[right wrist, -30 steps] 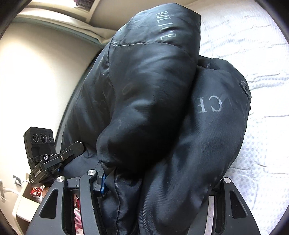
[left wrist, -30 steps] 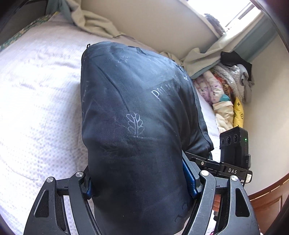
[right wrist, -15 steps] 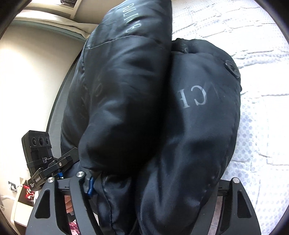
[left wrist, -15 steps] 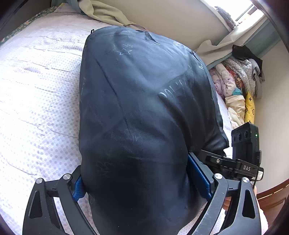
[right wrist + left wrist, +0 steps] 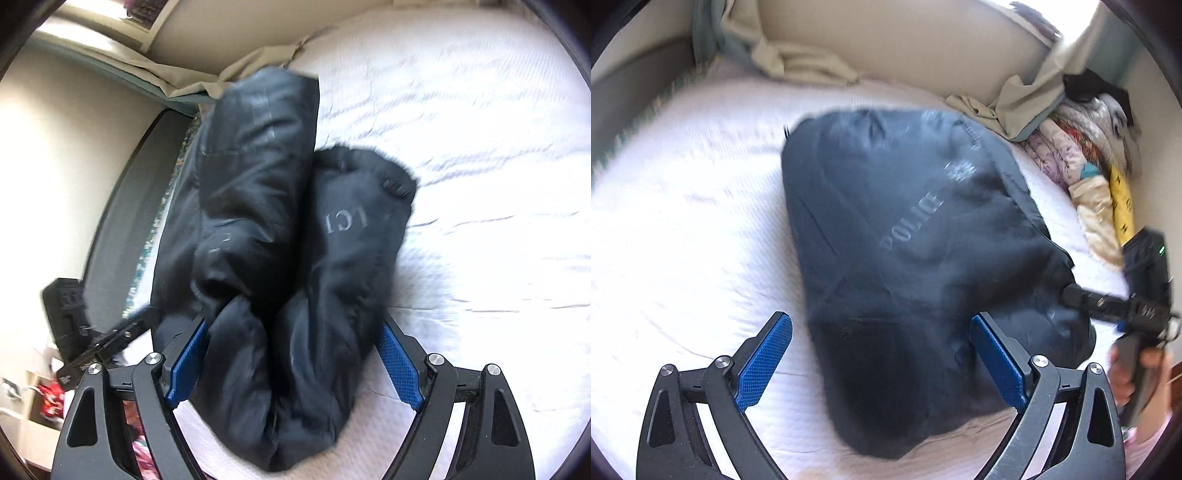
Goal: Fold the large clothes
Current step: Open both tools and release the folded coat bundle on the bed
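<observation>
Jacket [image 5: 916,258], dark and folded into a bundle with pale "POLICE" lettering, lies on the white bedspread [image 5: 683,240]. Left gripper [image 5: 882,358] has its jaws spread, the left pad clear of the cloth. Right gripper [image 5: 291,365] straddles the jacket's near end, jaws wide. Piled clothes [image 5: 1082,166] sit beyond the jacket.

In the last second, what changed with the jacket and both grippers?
Both grippers opened and backed away. The left gripper let go of the dark jacket; one blue pad now stands clear of it. The right gripper spread too, with the jacket lying loosely between its fingers. The folded jacket dropped onto the white bedspread and stayed bundled.
</observation>
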Motion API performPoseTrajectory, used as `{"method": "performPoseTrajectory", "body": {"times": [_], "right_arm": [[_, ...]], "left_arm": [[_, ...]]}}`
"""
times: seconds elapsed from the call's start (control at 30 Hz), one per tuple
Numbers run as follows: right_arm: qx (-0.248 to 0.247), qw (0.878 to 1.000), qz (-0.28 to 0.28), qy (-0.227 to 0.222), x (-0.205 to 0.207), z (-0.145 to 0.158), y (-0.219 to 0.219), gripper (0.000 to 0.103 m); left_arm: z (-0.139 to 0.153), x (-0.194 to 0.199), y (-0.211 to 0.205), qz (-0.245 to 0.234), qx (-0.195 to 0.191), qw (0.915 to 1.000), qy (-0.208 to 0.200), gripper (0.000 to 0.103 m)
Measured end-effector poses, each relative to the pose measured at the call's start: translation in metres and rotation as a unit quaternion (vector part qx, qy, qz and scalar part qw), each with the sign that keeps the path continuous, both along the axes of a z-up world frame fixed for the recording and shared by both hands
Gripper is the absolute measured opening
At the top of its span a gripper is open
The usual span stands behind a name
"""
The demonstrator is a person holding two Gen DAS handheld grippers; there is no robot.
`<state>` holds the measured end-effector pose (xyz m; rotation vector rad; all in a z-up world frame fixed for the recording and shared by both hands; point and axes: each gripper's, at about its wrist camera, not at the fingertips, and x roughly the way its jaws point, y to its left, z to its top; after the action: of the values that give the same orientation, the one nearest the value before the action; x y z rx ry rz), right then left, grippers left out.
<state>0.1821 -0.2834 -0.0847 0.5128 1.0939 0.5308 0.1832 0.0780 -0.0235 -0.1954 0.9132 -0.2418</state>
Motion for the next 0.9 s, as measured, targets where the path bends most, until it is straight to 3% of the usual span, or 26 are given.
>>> {"method": "performPoseTrajectory", "body": {"times": [0.23,0.33,0.47,0.6,0.9], "right_arm": [[-0.087,0.993,-0.005,-0.081,-0.031,0.051,0.005,0.084],[-0.117,0.987,-0.008,-0.112,-0.058,0.066,0.01,0.084],[-0.143,0.98,0.006,-0.141,-0.11,0.072,0.023,0.09],[-0.171,0.972,0.007,-0.163,-0.152,0.061,0.038,0.102],[-0.229,0.956,-0.037,-0.177,-0.203,0.042,0.067,0.103]], "left_arm": [[0.031,-0.042,0.0,0.008,0.031,0.9989,-0.035,0.099],[0.043,-0.068,-0.015,0.012,0.066,0.9962,-0.055,0.101],[0.054,-0.103,-0.034,0.029,0.104,0.9909,-0.08,0.102],[0.054,-0.132,-0.038,0.06,0.107,0.9879,-0.095,0.102],[0.026,-0.175,-0.052,0.088,0.132,0.9816,-0.107,0.102]]}}
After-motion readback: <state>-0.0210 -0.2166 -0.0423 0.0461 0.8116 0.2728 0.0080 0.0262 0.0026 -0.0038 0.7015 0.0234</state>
